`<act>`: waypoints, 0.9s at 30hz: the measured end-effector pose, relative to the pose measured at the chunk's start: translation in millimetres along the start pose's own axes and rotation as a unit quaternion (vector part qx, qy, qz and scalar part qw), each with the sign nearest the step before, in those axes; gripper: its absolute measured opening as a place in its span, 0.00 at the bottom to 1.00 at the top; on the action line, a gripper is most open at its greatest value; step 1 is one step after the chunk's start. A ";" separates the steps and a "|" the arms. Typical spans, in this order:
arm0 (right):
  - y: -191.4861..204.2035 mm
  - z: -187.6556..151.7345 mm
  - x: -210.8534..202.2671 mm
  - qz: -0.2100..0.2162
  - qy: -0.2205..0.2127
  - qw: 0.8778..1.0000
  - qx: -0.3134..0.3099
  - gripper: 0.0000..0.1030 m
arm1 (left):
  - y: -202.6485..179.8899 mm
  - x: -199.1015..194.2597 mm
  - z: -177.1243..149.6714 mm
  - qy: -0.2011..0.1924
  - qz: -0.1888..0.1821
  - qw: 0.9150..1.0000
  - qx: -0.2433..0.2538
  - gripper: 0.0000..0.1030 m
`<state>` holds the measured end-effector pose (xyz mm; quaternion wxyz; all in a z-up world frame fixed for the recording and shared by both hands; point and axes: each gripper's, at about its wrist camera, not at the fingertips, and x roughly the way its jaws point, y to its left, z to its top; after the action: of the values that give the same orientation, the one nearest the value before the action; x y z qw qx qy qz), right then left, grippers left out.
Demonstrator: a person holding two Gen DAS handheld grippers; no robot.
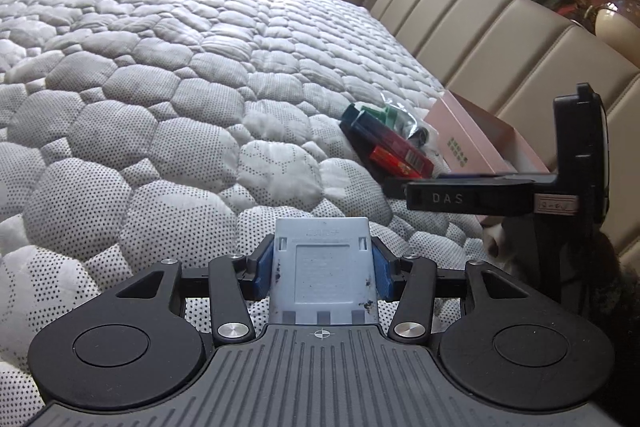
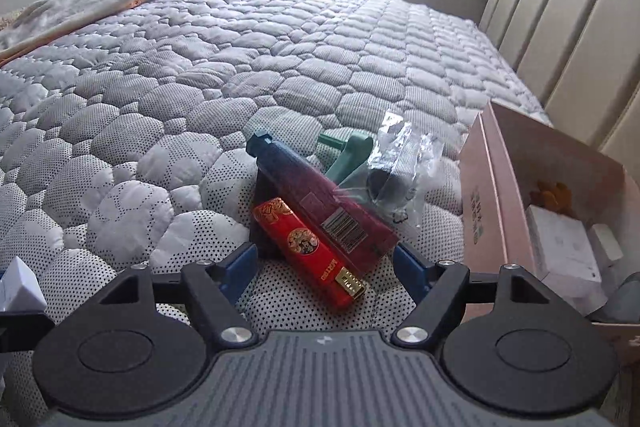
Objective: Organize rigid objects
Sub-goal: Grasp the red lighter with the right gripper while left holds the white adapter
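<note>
From your left wrist view, your left hand-held gripper clamps a pale grey plastic cover by its sides, its long axis running straight ahead over the quilted bed. Ahead to the right lie the heaped boxes, and your right hand-held gripper crosses in front of the pink box.

From your right wrist view, your right hand-held gripper stands wide and empty around the near end of the red lighter, which points away leftward, touching the dark red box. A crinkled plastic bag and green piece lie behind; the pink box stands right.
</note>
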<state>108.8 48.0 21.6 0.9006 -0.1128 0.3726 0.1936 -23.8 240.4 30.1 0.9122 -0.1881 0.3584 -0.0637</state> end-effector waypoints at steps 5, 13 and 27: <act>0.3 -11.8 -18.6 0.112 0.018 0.993 0.017 0.65 | 3.7 2.6 -1.4 0.004 -0.007 1.000 -0.008 0.51; 6.7 -8.6 -21.6 0.061 -0.019 0.998 -0.017 0.53 | 6.4 6.3 -4.6 0.009 -0.014 1.000 -0.021 0.51; 4.1 -29.7 -56.6 0.041 0.000 0.999 -0.033 0.07 | -34.1 5.5 -16.0 0.033 -0.024 0.999 0.015 0.51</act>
<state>51.7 26.5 41.2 0.8879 -0.1270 0.3698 0.2423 -30.0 202.9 29.2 0.9009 -0.1804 0.3826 -0.0971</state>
